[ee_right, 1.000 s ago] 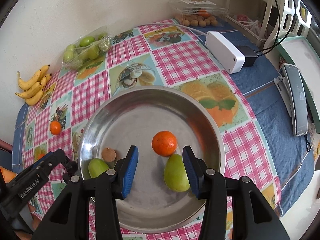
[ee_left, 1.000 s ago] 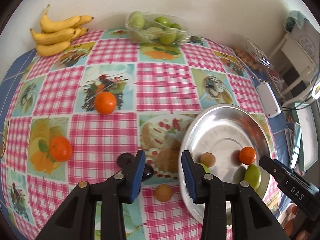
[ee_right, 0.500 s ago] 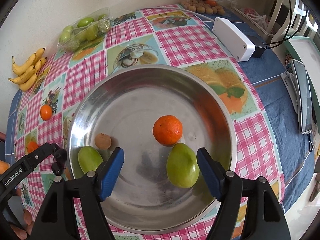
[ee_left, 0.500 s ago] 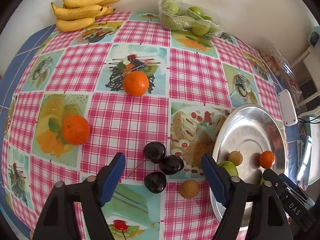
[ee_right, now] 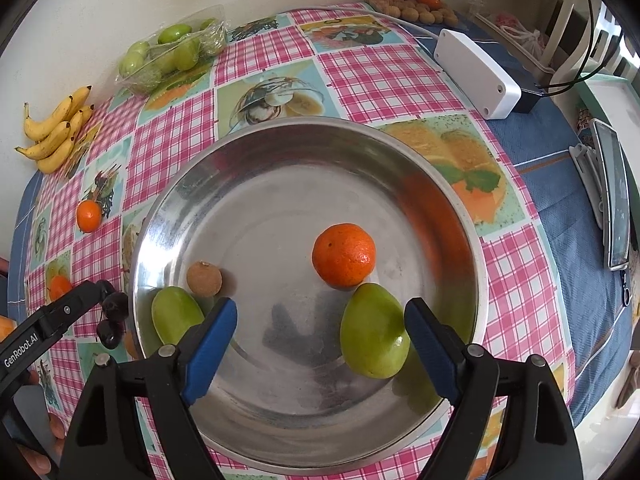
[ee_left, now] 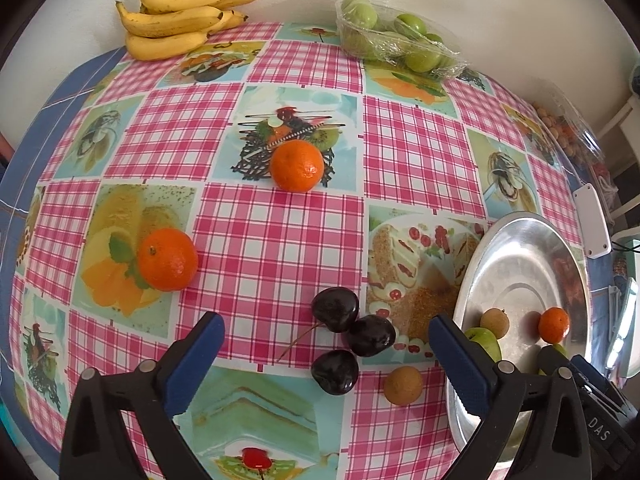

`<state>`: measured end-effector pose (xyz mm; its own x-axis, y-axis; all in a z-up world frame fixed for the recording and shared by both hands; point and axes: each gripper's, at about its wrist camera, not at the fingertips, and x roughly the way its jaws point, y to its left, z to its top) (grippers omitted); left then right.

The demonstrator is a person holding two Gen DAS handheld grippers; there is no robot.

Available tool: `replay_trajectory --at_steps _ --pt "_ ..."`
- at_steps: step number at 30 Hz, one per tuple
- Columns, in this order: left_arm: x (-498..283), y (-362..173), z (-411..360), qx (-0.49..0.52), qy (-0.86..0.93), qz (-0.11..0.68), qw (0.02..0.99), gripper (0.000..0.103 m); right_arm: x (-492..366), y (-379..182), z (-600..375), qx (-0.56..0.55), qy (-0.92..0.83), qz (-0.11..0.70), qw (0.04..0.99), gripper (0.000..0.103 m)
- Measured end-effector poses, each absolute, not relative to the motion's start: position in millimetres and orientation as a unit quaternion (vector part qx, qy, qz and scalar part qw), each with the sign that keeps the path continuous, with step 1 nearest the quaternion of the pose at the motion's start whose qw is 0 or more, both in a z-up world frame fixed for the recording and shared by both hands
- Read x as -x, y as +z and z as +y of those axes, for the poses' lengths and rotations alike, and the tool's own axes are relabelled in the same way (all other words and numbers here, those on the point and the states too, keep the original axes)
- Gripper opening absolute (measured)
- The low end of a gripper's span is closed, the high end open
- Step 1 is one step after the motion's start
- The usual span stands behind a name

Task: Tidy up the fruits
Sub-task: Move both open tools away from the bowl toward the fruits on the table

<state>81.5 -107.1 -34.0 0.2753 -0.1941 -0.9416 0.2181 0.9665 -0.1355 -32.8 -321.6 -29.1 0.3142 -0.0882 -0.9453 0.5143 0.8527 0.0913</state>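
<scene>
My left gripper point(ee_left: 326, 346) is open wide over three dark cherries point(ee_left: 348, 338) on the checked tablecloth, with a small brown longan point(ee_left: 403, 385) beside them. Two oranges point(ee_left: 297, 165) point(ee_left: 167, 259) lie farther out. The steel bowl point(ee_left: 520, 264) at the right holds an orange point(ee_right: 344, 255), a brown longan point(ee_right: 204, 279) and two green fruits point(ee_right: 374, 336) point(ee_right: 176, 318). My right gripper point(ee_right: 318, 326) is open and empty above the bowl point(ee_right: 280, 184), its right finger beside the larger green fruit.
A bunch of bananas point(ee_left: 180, 20) and a wrapped tray of green fruit point(ee_left: 396, 36) sit at the back by the wall. A white power box point(ee_right: 476, 72), a clear box of longans point(ee_right: 416, 4) and a phone point(ee_right: 614, 196) lie right of the bowl.
Both grippers have opened wider. The left gripper has drawn back and left, and the three cherries now lie free on the cloth. The right gripper moved slightly closer over the bowl.
</scene>
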Motion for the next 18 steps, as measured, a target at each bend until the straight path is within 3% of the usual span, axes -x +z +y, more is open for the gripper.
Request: replay_trajectory --at_steps 3,5,6,18 --pt "-81.2 -33.9 -106.3 -0.014 -0.127 0.585 0.801 0.103 32.0 -28.6 -321.6 -0.194 -0.189 0.550 0.790 0.087" --pt "-81.0 -33.3 -106.3 -0.016 -0.127 0.583 0.803 0.103 31.8 -27.5 -321.6 -0.193 -0.187 0.547 0.793 0.099" --pt "-80.9 -32.9 -106.2 -0.017 -0.127 0.581 0.804 0.103 31.6 -27.1 -321.5 -0.193 -0.186 0.545 0.795 0.100" --pt "-78.7 -27.7 -102.7 -0.014 -0.129 0.573 0.810 0.103 30.1 -22.5 -315.9 -0.181 -0.177 0.534 0.807 0.101"
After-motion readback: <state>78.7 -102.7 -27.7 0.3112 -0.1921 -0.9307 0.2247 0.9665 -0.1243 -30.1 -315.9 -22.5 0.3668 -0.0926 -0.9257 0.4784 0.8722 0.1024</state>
